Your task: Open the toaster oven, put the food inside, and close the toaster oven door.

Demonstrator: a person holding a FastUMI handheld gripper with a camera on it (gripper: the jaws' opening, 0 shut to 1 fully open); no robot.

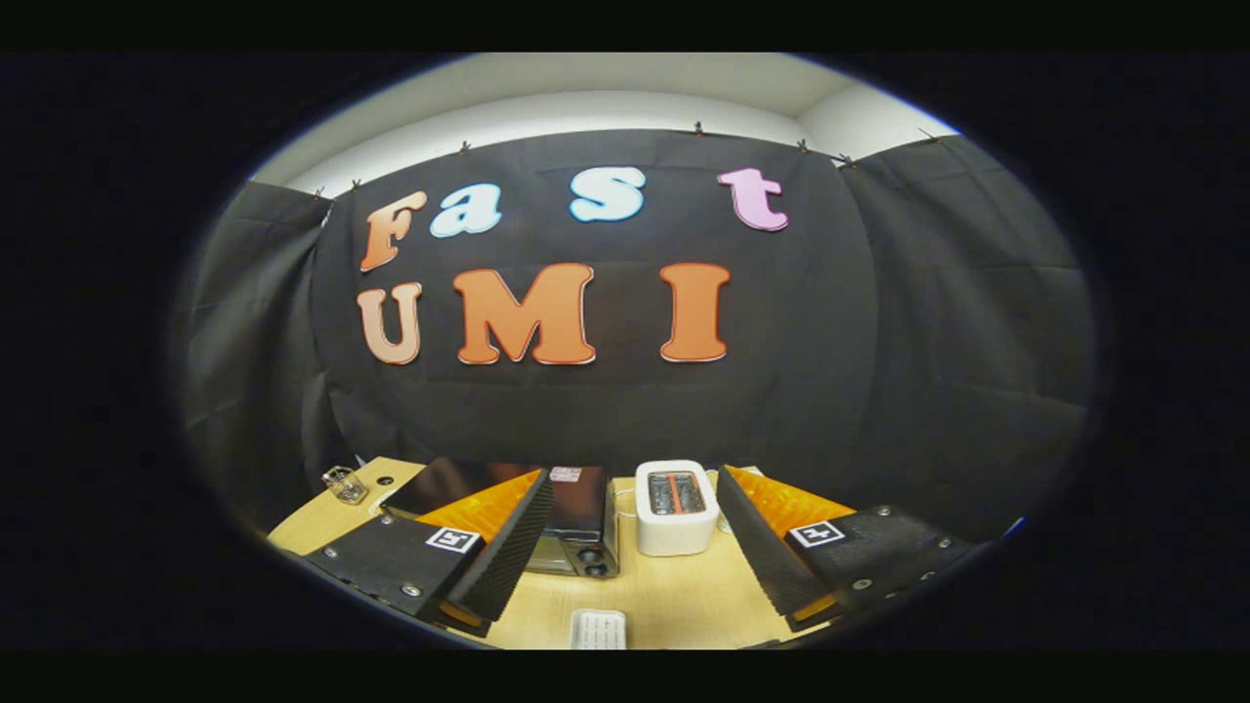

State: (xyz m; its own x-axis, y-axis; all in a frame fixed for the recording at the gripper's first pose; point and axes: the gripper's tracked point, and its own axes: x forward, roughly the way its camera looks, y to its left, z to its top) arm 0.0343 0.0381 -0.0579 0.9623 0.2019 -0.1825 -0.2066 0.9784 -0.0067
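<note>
- The hand-held gripper (625, 547) hung released — empty, fingers wide.
- The toaster oven (576, 532) lay ahead, behind the left finger (toward the tabletop's (674, 596) far edge).

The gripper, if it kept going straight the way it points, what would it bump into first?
Probably the white toaster just ahead between the open gripper's fingers, on the wooden table; the toaster oven sits left. Depth is unclear.

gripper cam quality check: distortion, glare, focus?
Gripper view: strong fisheye bowing, the light wooden table curving. Glare: the black toaster oven's glossy top mirrors the wall. Soft focus on the small white pop-up toaster and the flat white ribbed item nearest the camera. Gripper open, fingers spread either side, touching nothing.
</note>
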